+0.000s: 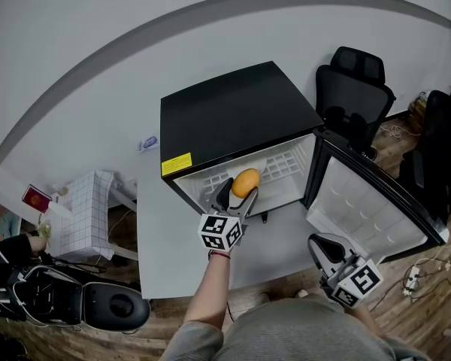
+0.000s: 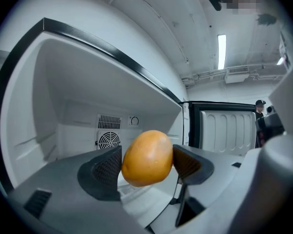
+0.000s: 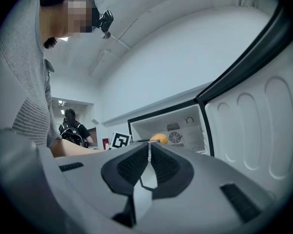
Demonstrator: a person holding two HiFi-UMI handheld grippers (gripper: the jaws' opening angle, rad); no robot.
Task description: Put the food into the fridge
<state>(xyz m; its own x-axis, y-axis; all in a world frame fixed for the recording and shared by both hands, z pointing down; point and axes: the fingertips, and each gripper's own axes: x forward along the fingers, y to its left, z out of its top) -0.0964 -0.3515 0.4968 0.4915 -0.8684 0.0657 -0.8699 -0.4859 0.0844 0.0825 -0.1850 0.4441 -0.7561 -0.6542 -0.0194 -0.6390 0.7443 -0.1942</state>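
the left gripper (image 1: 239, 194) was gripping an orange-yellow fruit (image 2: 147, 158) between its jaws, with one pad pressed on each flank. the fruit was at the mouth of the open fridge (image 1: 233, 111), above the white shelf (image 1: 286, 165), and appeared not yet to rest on anything. the fridge stood on a white surface (image 1: 165, 239) with its door (image 1: 364, 205) swung wide to the right. the right gripper (image 3: 149, 167) had its jaws closed together with nothing between them. it hung well apart from the fruit, in front of the open door. judgement: the step in hand was carrying the fruit inward and setting it down, and the task was not yet complete. to do this well, the left gripper should keep level and travel straight in toward the fan grille (image 2: 107, 140) on the back wall. it should clear the black door frame on both sides and lower the fruit until it bears on the shelf before the jaws part. the fruit is rounded and smooth and looks liable to roll, so it should be seated away from the front edge. the jaws should be opened slowly and drawn straight back so that neither pad nudges it. the right gripper should keep clear of the door so that it is not knocked toward closing.
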